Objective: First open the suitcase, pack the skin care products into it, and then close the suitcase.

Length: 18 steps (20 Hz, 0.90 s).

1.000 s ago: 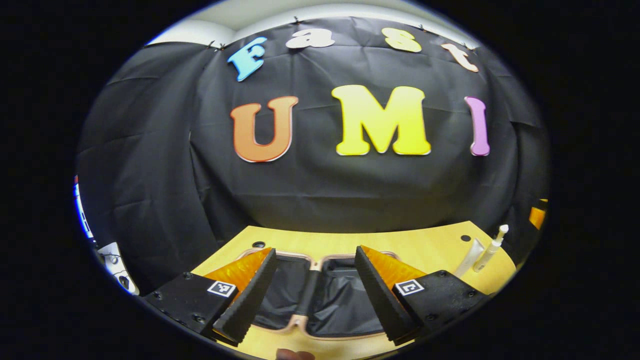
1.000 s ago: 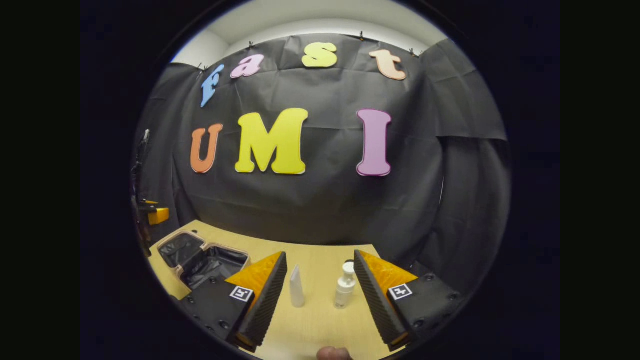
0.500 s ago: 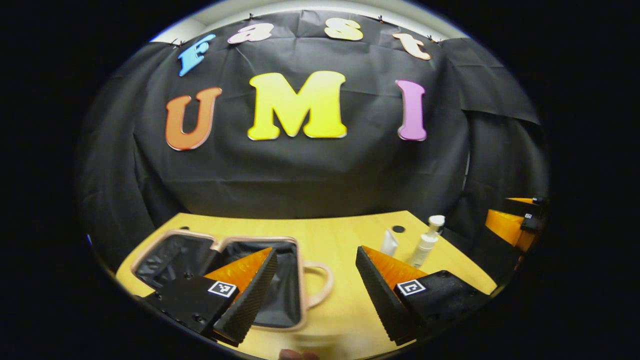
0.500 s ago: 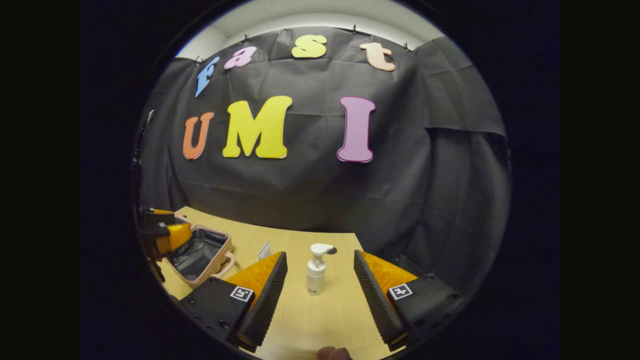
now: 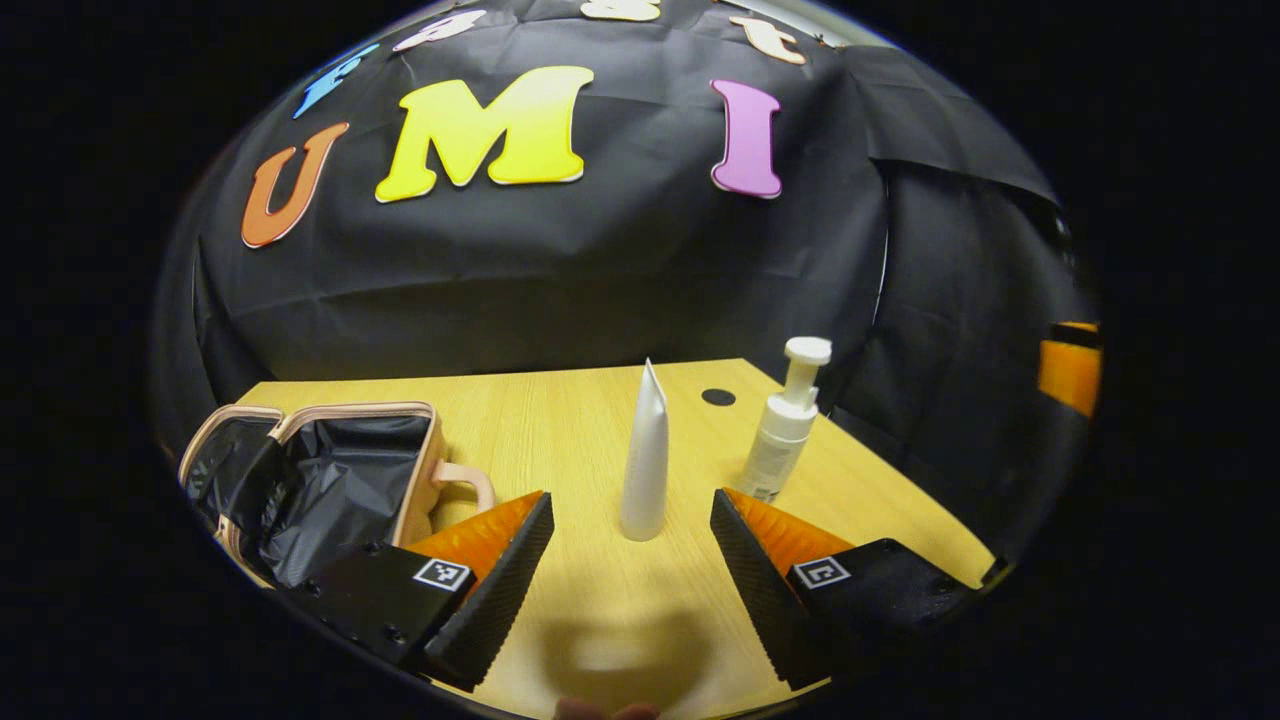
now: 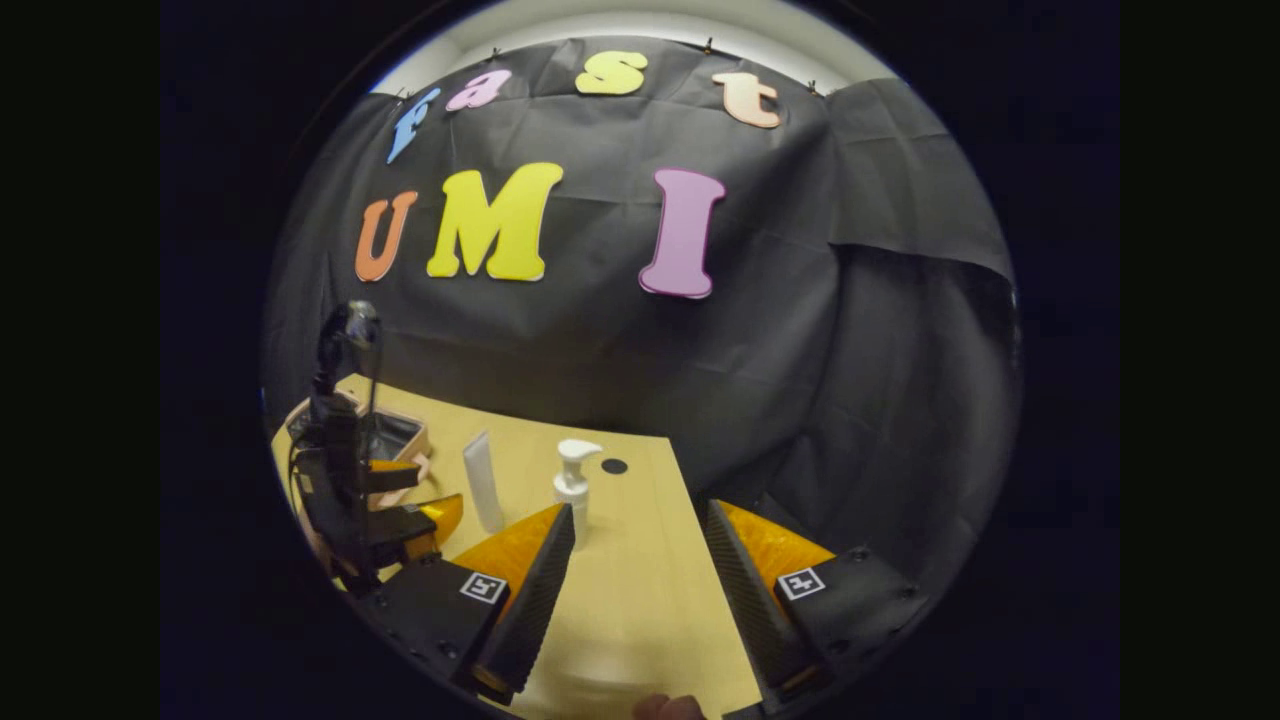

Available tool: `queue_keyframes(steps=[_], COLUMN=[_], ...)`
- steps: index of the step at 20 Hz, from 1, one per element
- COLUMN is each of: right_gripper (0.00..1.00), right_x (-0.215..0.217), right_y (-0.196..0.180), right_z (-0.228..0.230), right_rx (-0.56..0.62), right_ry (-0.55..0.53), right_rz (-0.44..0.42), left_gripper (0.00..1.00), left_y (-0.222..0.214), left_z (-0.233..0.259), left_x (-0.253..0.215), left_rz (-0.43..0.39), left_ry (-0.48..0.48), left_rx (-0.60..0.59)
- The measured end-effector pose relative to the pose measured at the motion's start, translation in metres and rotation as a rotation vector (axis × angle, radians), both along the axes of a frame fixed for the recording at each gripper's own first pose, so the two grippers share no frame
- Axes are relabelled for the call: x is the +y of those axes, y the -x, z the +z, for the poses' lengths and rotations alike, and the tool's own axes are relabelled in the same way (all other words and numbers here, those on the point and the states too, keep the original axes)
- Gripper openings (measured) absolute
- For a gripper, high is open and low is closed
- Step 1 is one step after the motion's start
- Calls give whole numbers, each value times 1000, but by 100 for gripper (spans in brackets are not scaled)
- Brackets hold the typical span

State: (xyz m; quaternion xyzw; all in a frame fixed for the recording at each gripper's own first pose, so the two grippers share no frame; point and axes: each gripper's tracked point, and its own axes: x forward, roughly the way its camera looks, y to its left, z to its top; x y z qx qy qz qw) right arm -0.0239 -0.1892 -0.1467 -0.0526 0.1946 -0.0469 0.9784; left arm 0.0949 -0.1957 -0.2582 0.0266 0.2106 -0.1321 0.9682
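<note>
Two grippers, both with fingers spread wide and nothing between them.

Left gripper [image 5: 632,560]: fingers apart, low over the surface [image 5: 560,420]. White tube [image 5: 645,455] stands upright on its cap end just beyond the fingertips, centred in the gap, long axis vertical, tapered tip up. Judged the thing to be taken next: a short advance straight ahead would bring the fingers to either side of its lower body. It looks light and top-narrow, so a nudge from one finger could tip it.

Pump bottle [image 5: 785,430]: upright, to the right of the tube and slightly farther, apart from it, just beyond the right finger's tip.

Suitcase [image 5: 330,480]: open, dark lining exposed, handle toward the tube; lies to the near left on the surface, well apart from both products. Nothing visibly packed yet.

Right gripper [image 6: 635,575]: fingers apart over bare surface. Tube and bottle lie off to its left and farther away, outside its gap; the left gripper is judged the nearer to the tube.

View differences: the left gripper view gives the tube's alignment with the finger gap and the suitcase interior. The right gripper view shows the left gripper from the side, standing between suitcase and tube, and the bottle's pump nozzle in profile.
</note>
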Motion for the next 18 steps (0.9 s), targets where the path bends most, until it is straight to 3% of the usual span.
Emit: queue_keyframes(steps=[10,14,18], right_gripper=[79,79,79], right_x=[-17,-18,-23], right_y=[-3,-6,-15], right_z=[-17,-23,-23], right_rx=[52,60,63], right_ry=[-26,-33,-36], right_rz=[-34,-34,-41], left_gripper=[99,83,75], left_y=[-58,-68,-75], left_z=[-69,-89,-91], left_x=[-25,-20,-28], left_rz=[-28,9,-17], left_ry=[-39,-43,-34], left_rx=[82,155,178])
